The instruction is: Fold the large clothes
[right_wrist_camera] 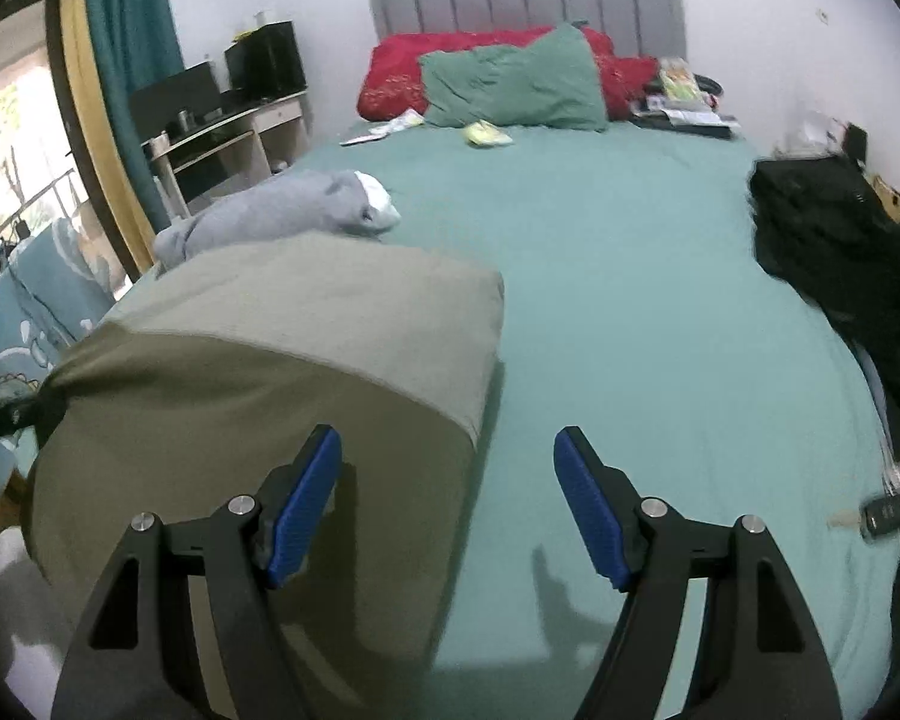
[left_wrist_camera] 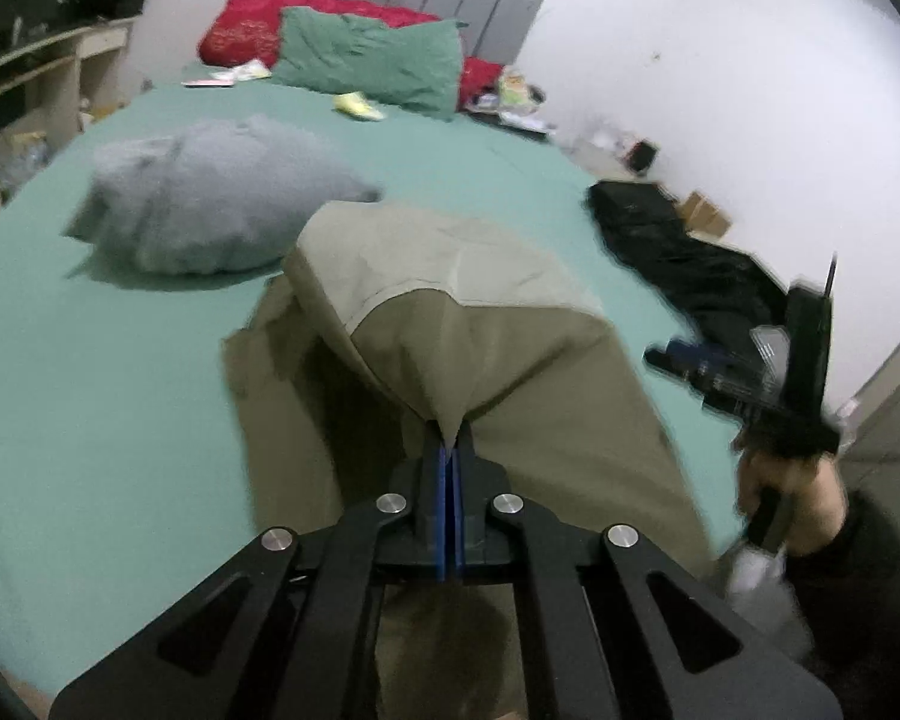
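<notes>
L gripper [left_wrist_camera: 450, 450] pinched tight on a fold of the olive garment [left_wrist_camera: 486, 324], lifted off the green bed sheet [left_wrist_camera: 120, 372]. R gripper [right_wrist_camera: 447, 450] spread wide, nothing btwn pads, garment at its 10 o'clock. Grey clothing [left_wrist_camera: 210, 204] lies beyond.

I see matt olive cloth garment [left_wrist_camera: 486, 324] on smooth green cotton-like sheet [right_wrist_camera: 630, 300]. My pads [right_wrist_camera: 588, 510] are ribbed blue plastic on matt black arms with shiny metal pins. Grey sweater [left_wrist_camera: 210, 204] looks fuzzy.
</notes>
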A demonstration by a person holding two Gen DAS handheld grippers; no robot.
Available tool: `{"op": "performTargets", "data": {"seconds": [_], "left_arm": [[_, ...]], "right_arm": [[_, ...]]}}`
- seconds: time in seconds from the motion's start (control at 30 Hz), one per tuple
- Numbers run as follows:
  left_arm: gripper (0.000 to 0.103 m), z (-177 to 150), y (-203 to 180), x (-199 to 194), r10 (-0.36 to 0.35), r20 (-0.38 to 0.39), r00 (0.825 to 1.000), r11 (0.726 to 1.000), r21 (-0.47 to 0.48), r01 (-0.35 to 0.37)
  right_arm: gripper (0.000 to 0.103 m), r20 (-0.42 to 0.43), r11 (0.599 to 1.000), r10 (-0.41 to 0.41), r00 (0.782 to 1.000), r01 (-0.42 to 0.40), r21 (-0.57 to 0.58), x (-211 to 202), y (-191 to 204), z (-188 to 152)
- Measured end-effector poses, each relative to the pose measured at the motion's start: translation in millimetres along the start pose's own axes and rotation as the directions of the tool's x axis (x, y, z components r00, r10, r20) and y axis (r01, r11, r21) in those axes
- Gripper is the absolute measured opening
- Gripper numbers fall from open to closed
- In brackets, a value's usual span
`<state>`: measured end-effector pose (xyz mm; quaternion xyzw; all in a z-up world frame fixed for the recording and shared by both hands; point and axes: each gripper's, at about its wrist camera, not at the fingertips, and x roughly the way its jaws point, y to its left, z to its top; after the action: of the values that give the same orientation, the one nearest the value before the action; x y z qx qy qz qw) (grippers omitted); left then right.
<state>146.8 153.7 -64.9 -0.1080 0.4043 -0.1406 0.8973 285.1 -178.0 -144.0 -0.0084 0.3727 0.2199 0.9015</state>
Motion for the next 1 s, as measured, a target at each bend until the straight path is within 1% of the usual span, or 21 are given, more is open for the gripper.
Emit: {"op": "performTargets", "data": {"seconds": [0.07, 0.17, 0.2, 0.23, 0.27, 0.3, 0.37, 0.43, 0.5, 0.53, 0.6, 0.63, 0.67, 0.73, 0.8, 0.83, 0.87, 0.9, 0.93, 0.97, 1.0], "left_arm": [[0.001, -10, 20, 8, 0.051, -0.044, 0.998, 0.998, -0.027, -0.053], [0.002, -36, 60, 32, 0.097, -0.136, 0.986, 0.987, -0.116, -0.113], [0.002, -44, 71, 39, 0.101, -0.164, 0.981, 0.981, -0.145, -0.126], [0.003, -46, 76, 43, 0.099, -0.191, 0.977, 0.975, -0.175, -0.133], [0.003, -42, 75, 42, 0.122, -0.182, 0.976, 0.975, -0.161, -0.152], [0.004, -39, 72, 41, 0.147, -0.172, 0.974, 0.975, -0.139, -0.171], [0.015, -30, 67, 37, 0.203, -0.162, 0.966, 0.968, -0.114, -0.222], [0.031, -22, 60, 26, 0.252, -0.123, 0.96, 0.959, -0.102, -0.265], [0.036, -9, 47, 9, 0.301, -0.045, 0.952, 0.948, -0.088, -0.304], [0.04, -2, 42, 3, 0.306, -0.01, 0.952, 0.948, -0.089, -0.305], [0.044, 14, 33, -3, 0.275, 0.042, 0.961, 0.958, -0.095, -0.27], [0.045, 20, 28, -2, 0.231, 0.063, 0.971, 0.97, -0.088, -0.225], [0.045, 25, 26, 4, 0.19, 0.07, 0.979, 0.98, -0.072, -0.185], [0.045, 39, 18, 33, 0.142, 0.035, 0.989, 0.989, -0.041, -0.141], [0.045, 43, 20, 69, 0.156, -0.026, 0.987, 0.987, -0.031, -0.156], [0.045, 44, 25, 84, 0.161, -0.061, 0.985, 0.986, -0.029, -0.163], [0.045, 44, 30, 100, 0.171, -0.095, 0.981, 0.984, -0.029, -0.174], [0.045, 43, 38, 122, 0.194, -0.145, 0.97, 0.979, -0.03, -0.2], [0.045, 40, 45, 136, 0.21, -0.184, 0.96, 0.975, -0.03, -0.219], [0.045, 37, 52, 148, 0.211, -0.213, 0.954, 0.974, -0.038, -0.224], [0.045, 35, 57, 156, 0.198, -0.229, 0.953, 0.975, -0.052, -0.215]], "right_arm": [[0.073, -0.062, 0.999, 0.009, 0.998, -0.012, -0.053, 30, 20, 1], [0.073, -0.148, 0.994, 0.012, 0.989, -0.028, -0.109, 79, 46, -19], [0.074, -0.186, 0.99, 0.017, 0.982, -0.042, -0.131, 98, 56, -31], [0.075, -0.184, 0.989, 0.011, 0.983, -0.038, -0.145, 104, 61, -37], [0.075, -0.154, 0.987, -0.01, 0.988, -0.015, -0.158, 105, 67, -38], [0.075, -0.156, 0.986, -0.022, 0.987, -0.004, -0.165, 105, 67, -36], [0.075, -0.164, 0.986, -0.024, 0.986, -0.003, -0.165, 103, 67, -34], [0.075, -0.17, 0.988, -0.011, 0.985, -0.015, -0.155, 97, 62, -30], [0.075, -0.145, 0.991, -0.009, 0.989, -0.011, -0.135, 81, 55, -17], [0.075, -0.102, 0.993, -0.001, 0.995, -0.011, -0.115, 71, 51, -7], [0.075, -0.034, 0.996, -0.016, 0.999, 0.013, -0.088, 59, 44, 15], [0.075, -0.023, 0.997, -0.02, 1.0, 0.019, -0.08, 59, 40, 25], [0.075, -0.036, 0.997, -0.023, 0.999, 0.02, -0.081, 66, 38, 33], [0.075, -0.103, 0.996, -0.036, 0.994, 0.027, -0.086, 91, 34, 42], [0.075, -0.192, 0.999, -0.019, 0.981, 0.009, -0.052, 123, 27, 39], [0.08, -0.254, 0.999, 0.002, 0.967, -0.01, -0.031, 144, 25, 33], [0.085, -0.291, 0.999, -0.008, 0.957, -0.006, -0.047, 160, 25, 25], [0.092, -0.295, 0.998, -0.018, 0.955, -0.001, -0.066, 168, 25, 20], [0.099, -0.288, 0.998, -0.005, 0.958, -0.013, -0.062, 174, 23, 14], [0.101, -0.265, 0.999, 0.019, 0.964, -0.03, -0.037, 178, 18, 11], [0.101, -0.256, 0.998, 0.021, 0.966, -0.035, -0.051, 178, 17, 10]]}}
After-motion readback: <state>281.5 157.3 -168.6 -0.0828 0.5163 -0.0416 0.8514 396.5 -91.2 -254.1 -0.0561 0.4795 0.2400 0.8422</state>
